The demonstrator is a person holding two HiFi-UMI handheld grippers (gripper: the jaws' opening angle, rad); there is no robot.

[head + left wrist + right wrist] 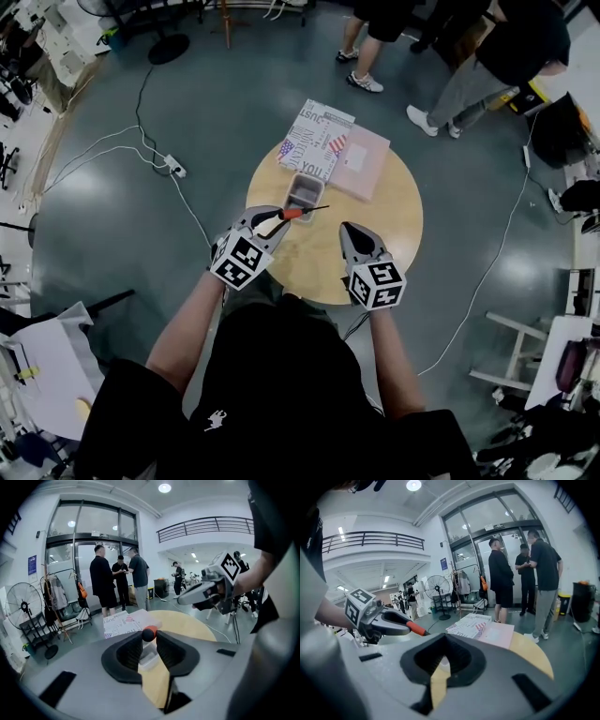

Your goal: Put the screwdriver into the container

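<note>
Carry step. Your left claw (271, 223) grips the screwdriver (298, 213) by its orange handle, above the surface (398, 225), beside the container (305, 191). Right claw (353, 234) closed, empty. Next: centre over container, release.

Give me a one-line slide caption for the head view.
Left tool grips an orange-handled screwdriver over the round table, beside the clear container; right tool empty alongside.

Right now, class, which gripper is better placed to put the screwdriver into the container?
Left. The left gripper grips the screwdriver close by the container; the right gripper holds nothing.
</note>
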